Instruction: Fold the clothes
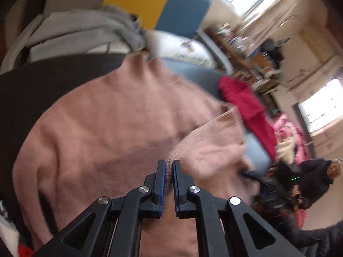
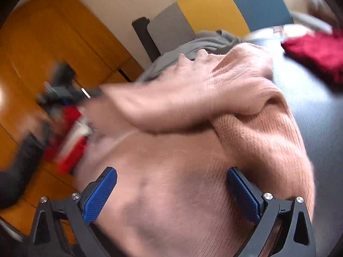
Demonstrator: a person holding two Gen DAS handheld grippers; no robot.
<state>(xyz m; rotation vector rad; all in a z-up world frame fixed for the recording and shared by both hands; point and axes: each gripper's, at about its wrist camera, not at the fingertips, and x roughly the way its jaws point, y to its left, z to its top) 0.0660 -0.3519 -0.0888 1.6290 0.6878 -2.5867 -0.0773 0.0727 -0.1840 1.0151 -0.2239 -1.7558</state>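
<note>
A pink knitted sweater (image 1: 107, 124) lies spread over a dark table (image 1: 32, 90). My left gripper (image 1: 169, 165) is shut on the ribbed edge of the sweater's sleeve, a fold of knit pinched between its blue pads. In the right wrist view the same pink sweater (image 2: 182, 171) fills the middle, with a sleeve (image 2: 193, 98) lifted and blurred across it. My right gripper (image 2: 171, 180) stands open just over the sweater's body, its blue pads (image 2: 100, 194) wide apart with nothing pressed between them. The left gripper (image 2: 64, 92) shows as a dark blur at the left.
A grey garment (image 1: 90, 27) lies behind the sweater and a red garment (image 1: 242, 98) to its right. Yellow and blue chair backs (image 1: 150, 2) stand beyond the table. A person in dark clothes (image 1: 317, 177) sits at the right. An orange wooden cabinet (image 2: 53, 49) is at the left.
</note>
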